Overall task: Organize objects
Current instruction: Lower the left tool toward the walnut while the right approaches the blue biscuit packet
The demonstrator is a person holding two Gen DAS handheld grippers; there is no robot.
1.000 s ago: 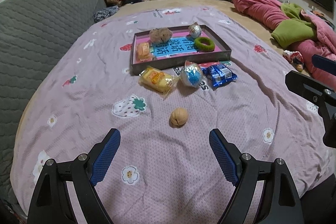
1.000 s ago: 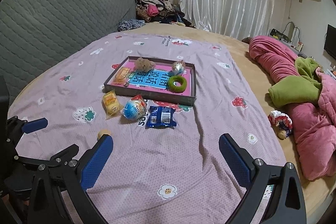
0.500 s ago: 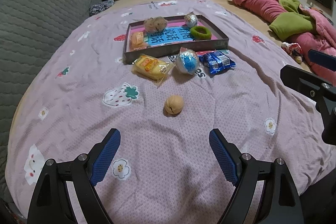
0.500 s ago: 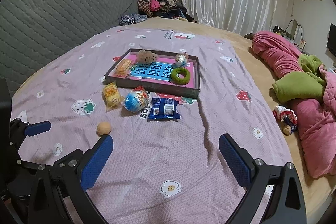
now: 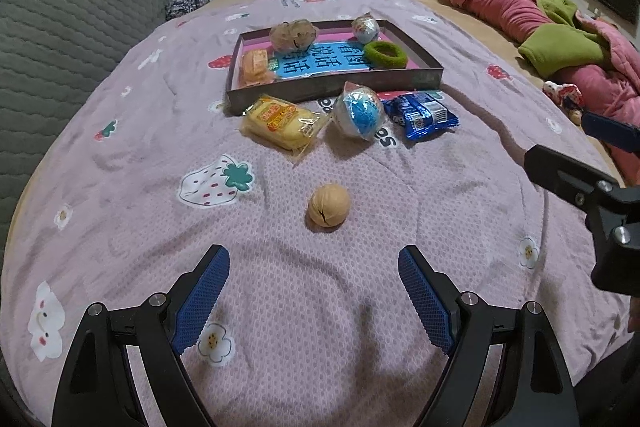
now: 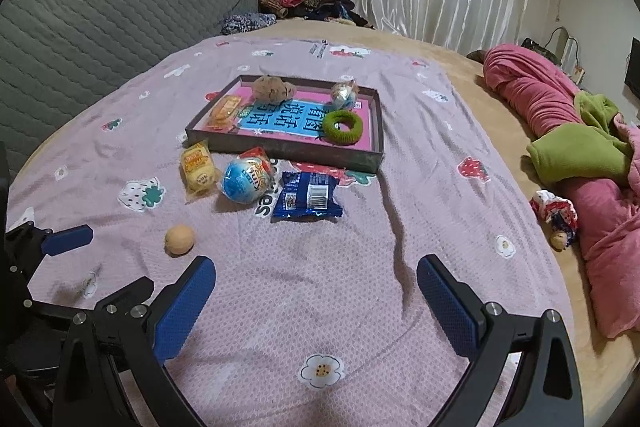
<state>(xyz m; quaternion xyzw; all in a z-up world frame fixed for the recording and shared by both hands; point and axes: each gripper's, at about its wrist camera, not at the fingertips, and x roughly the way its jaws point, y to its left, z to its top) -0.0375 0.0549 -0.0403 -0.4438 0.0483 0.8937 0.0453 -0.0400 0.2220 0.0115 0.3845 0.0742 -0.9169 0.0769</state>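
Both claws sank lower; four items in tray (image 5: 424, 77), four outside.

Both wrist cameras look forward and down along their own blue-padded fingers across the bedspread (image 5: 360, 307). Left view sits lower, nearer the walnut (image 5: 329, 205). Right view stands beside it, rightward. Shared: the tray (image 6: 362, 163) and loose snacks; each catches the other gripper at its edge.
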